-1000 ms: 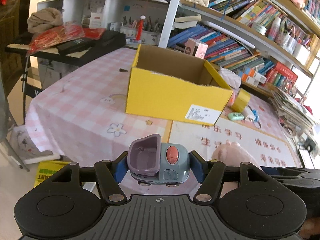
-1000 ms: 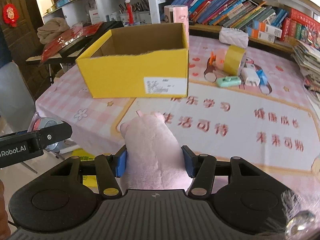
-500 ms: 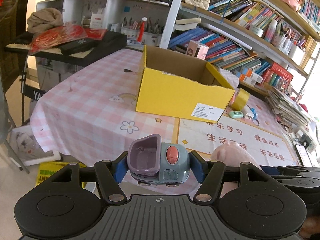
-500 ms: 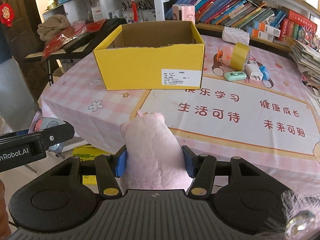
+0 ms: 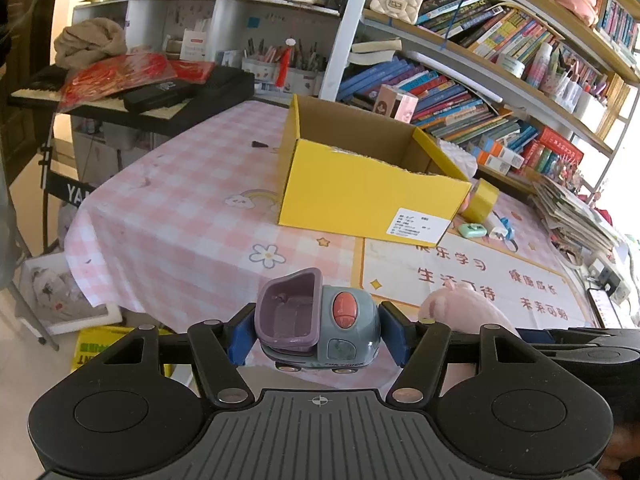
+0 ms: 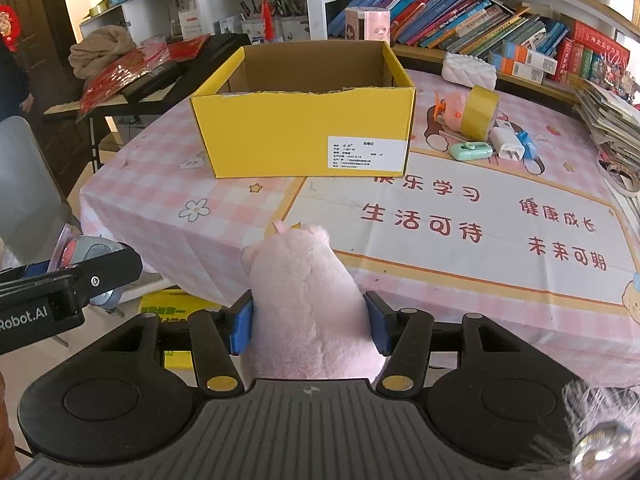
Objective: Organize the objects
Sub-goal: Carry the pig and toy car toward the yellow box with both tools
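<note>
My left gripper [image 5: 318,332] is shut on a grey and purple toy truck [image 5: 320,320], held off the near edge of the table. My right gripper [image 6: 307,326] is shut on a pink plush toy [image 6: 306,300], which also shows at the right of the left wrist view [image 5: 464,310]. An open yellow cardboard box [image 5: 372,184] [image 6: 304,120] stands on the pink checked tablecloth [image 5: 180,216], beyond both grippers; what I see of its inside looks empty. The left gripper appears at the left edge of the right wrist view [image 6: 68,276].
Right of the box lie a yellow tape roll [image 6: 478,112], a green case [image 6: 470,150], a white charger [image 6: 508,148] and a small pink fan [image 6: 450,106]. Bookshelves [image 5: 460,92] stand behind the table, a keyboard [image 5: 140,92] at its left, stacked papers [image 6: 612,116] at its right.
Both grippers, still holding their toys, have drawn back from the table, so the yellow box looks smaller and farther off. The grips are unchanged.
</note>
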